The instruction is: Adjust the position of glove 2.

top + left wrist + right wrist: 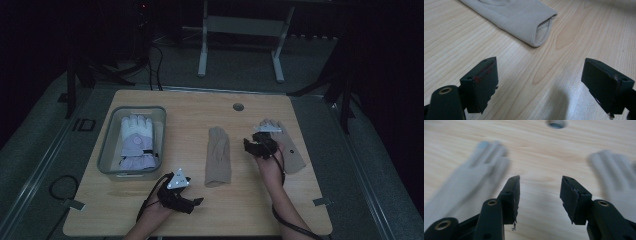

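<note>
Step in hand: we're sorting gloves, we judge; one white and lilac glove [134, 141] already lies in the clear bin [107, 145] at left of the high view, and two beige ones wait on the tabletop [200, 210].
Right tool [260, 145]: it sits right of centre in the high view, between the two beige gloves, jaws about half open with nothing between them; bare wood shows in the gap in its own view.
Left tool [186, 200]: low near the bottom edge, jaws wide apart and empty, aimed at the cuff.
Centre beige glove [218, 156]: flat in the middle, fingers toward the top of the frame; its open cuff [543, 31] shows at the top of the left gripper view.
Right beige glove [287, 147]: just right of the right tool, partly under it.
Next move: we reckon the right tool must settle over one glove, drop its jaws onto the fabric and pinch; the cloth lies thin and flat, so we need a low, firm bite.
</note>
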Demonstrator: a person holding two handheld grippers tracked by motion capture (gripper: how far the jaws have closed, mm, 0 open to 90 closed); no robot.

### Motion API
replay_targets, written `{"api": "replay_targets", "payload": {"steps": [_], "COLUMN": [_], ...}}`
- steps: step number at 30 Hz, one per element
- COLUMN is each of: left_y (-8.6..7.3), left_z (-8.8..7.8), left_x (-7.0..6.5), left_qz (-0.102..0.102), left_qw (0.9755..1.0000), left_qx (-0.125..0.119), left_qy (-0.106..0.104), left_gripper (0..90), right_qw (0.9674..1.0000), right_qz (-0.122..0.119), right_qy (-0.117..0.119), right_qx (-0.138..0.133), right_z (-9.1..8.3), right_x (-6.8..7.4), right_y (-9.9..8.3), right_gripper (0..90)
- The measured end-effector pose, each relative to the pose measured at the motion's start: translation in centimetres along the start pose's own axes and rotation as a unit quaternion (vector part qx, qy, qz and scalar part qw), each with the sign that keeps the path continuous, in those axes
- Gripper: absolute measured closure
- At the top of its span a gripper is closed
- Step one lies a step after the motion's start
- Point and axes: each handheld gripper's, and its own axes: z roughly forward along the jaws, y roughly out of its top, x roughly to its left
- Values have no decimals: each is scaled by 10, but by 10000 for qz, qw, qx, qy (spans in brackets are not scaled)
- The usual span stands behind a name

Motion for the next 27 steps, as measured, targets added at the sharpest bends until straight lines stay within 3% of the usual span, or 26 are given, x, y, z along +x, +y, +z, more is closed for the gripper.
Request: {"api": "replay_targets", "payload": {"steps": [4, 8, 12, 14, 21, 27], "left_y": [0, 1, 0, 1, 0, 0], "left_z": [-1, 0, 1, 2, 1, 1], "left_x": [0, 0, 0, 0, 0, 0], "left_qz": [-18, -25, -58, -59, -72, -80], "left_qw": [10000, 10000, 10000, 10000, 10000, 10000], "left_qx": [-29, -8, -21, -6, -2, 16], "left_qy": [-9, -6, -18, -14, 2, 7], "left_gripper": [141, 141, 141, 141, 141, 141], "right_qw": [9999, 9999, 9997, 9996, 9997, 9994], "right_qz": [-75, -1, -56, -109, 144, 184], "right_qy": [-82, 47, 75, -22, 63, 109], "right_qx": [51, 125, 210, 244, 193, 276], "right_z": [-2, -3, -3, -3, 0, 10], "right_x": [-32, -61, -82, -92, -123, -132], "right_y": [-4, -10, -14, -17, -28, -41], "right_gripper": [507, 516, 517, 515, 479, 477]}}
